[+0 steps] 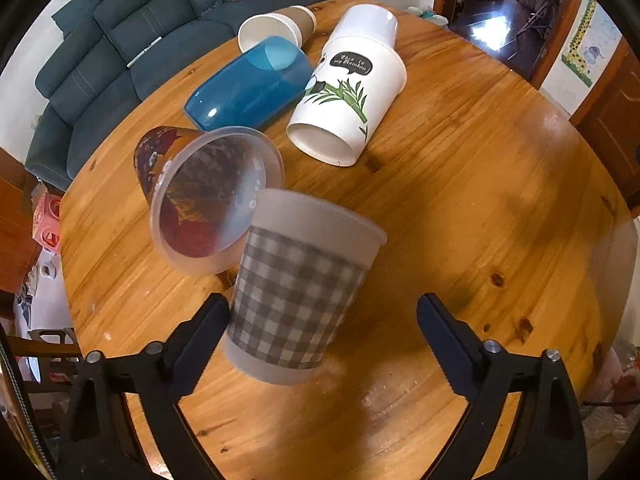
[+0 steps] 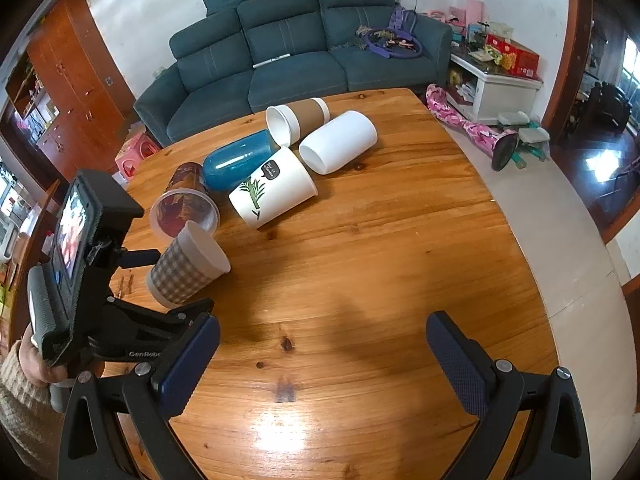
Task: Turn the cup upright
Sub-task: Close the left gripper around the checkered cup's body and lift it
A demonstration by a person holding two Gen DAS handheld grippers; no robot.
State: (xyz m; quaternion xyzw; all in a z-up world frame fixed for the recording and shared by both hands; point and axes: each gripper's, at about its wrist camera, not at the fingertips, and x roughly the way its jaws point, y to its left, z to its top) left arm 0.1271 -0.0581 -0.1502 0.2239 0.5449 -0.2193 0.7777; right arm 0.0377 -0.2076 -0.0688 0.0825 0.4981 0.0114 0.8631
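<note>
At the lower centre of the left wrist view, we are seeing the checked cup (image 1: 298, 292) tilting between the spread fingers of the left gripper (image 1: 320, 320), only the left finger beside its wall. Lower in the right wrist view, the right gripper (image 2: 320, 356) is hanging wide open over the wooden table (image 2: 380, 240), gripping nothing.

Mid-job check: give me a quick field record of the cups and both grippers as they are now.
surface: round wooden table
checked cup: tilted between the left gripper's fingers, mouth up and away
left gripper: open, one finger against the cup, the other clear
right gripper: open, holding nothing, over bare table
clear printed cup: on its side
blue cup: on its side
bamboo-print cup: on its side
plain white cup: on its side
brown-sleeved cup: on its side
</note>
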